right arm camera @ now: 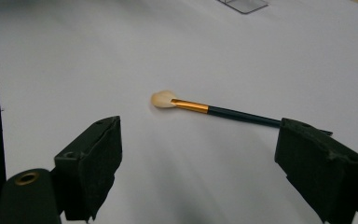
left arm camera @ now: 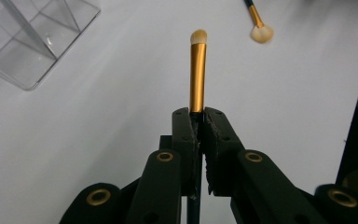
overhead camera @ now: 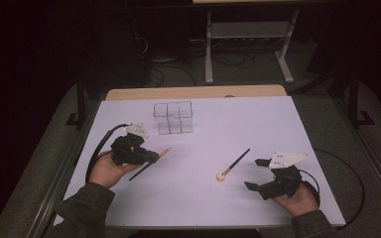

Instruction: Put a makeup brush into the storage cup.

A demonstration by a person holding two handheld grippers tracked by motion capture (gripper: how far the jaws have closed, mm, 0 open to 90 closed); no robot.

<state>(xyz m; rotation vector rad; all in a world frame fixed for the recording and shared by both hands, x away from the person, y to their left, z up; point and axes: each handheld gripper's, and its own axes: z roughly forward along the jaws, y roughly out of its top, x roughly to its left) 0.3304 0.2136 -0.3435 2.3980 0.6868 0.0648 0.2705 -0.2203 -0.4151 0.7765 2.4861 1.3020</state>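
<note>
Makeup brush (left arm camera: pixel 197 70), light, stiff and slim, sat clamped mid-handle in the left gripper (left arm camera: pixel 196 114), bristles toward 12 o'clock; right gripper (right arm camera: pixel 198 154) stood agape.

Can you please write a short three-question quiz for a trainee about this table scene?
1. True or false: the left tongs are shut on a brush.
2. Where is the second brush? A) inside the clear organizer; B) flat on the table; C) in the right tongs.
3. Fill in: the right tongs are ____.

Key: 1 true; 2 B; 3 open.
</note>
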